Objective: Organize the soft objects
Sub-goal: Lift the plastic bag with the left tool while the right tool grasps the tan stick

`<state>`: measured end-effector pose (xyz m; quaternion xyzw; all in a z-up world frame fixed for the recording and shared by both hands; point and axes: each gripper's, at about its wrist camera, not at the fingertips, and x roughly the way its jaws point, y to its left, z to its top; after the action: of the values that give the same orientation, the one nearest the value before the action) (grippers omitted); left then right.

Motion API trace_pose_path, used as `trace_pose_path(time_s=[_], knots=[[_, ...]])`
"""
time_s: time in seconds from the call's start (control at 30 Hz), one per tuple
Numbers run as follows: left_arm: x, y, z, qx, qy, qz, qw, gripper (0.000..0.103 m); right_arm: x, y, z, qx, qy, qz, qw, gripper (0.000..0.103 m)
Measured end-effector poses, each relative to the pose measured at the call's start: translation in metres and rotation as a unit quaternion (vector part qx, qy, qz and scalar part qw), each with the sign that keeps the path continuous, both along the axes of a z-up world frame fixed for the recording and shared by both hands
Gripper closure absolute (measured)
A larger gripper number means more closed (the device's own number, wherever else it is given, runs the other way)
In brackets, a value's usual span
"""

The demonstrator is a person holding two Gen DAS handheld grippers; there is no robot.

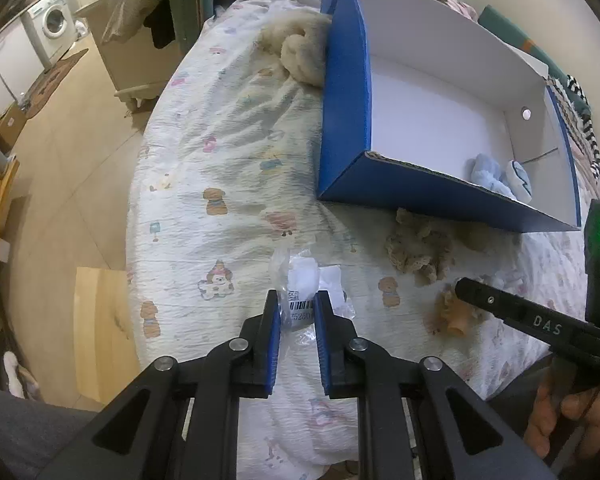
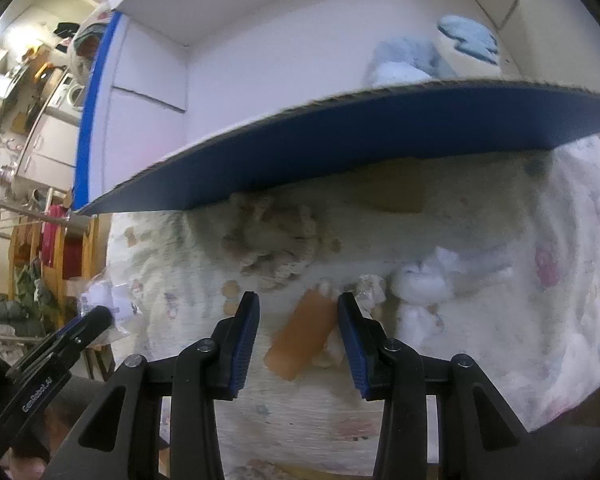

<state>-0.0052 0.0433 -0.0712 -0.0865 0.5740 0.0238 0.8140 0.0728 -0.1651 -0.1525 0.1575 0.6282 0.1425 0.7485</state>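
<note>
Currently:
Done: blue plush (image 1: 486, 174) inside box (image 1: 342, 120).
Left gripper (image 1: 296, 306): clamped on plastic packet (image 1: 300, 280).
Right gripper (image 2: 298, 312): apart around orange toy (image 2: 304, 332).
Remaining: brown plush (image 1: 418, 246), cream plush (image 1: 304, 54) on bed (image 1: 228, 168).

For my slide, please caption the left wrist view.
Left claw shut on crinkled clear plastic bag beside blue cardboard box.

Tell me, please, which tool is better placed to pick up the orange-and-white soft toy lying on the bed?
Right. The right tool straddles the orange-and-white soft toy, while the left tool is already shut on a plastic packet.
</note>
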Motion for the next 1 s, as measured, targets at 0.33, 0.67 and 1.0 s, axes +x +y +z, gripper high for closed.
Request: trace_pose_path(time_s=[0.33, 0.67, 1.0], knots=[[0.003, -0.004, -0.006, 0.013, 0.009, 0.0, 0.9999, 0.093, -0.012, 0.014, -0.005, -0.054, -0.009, 0.047, 0.997, 0.095], [0.008, 0.008, -0.008, -0.032, 0.012, 0.029, 0.999, 0.099, -0.026, -0.017, 0.037, 0.038, -0.07, 0.003, 0.997, 0.095], [0.019, 0.041, -0.043, -0.053, 0.065, 0.11, 0.9904, 0.044, -0.032, -0.032, 0.05, 0.045, -0.082, -0.008, 0.996, 0.095]])
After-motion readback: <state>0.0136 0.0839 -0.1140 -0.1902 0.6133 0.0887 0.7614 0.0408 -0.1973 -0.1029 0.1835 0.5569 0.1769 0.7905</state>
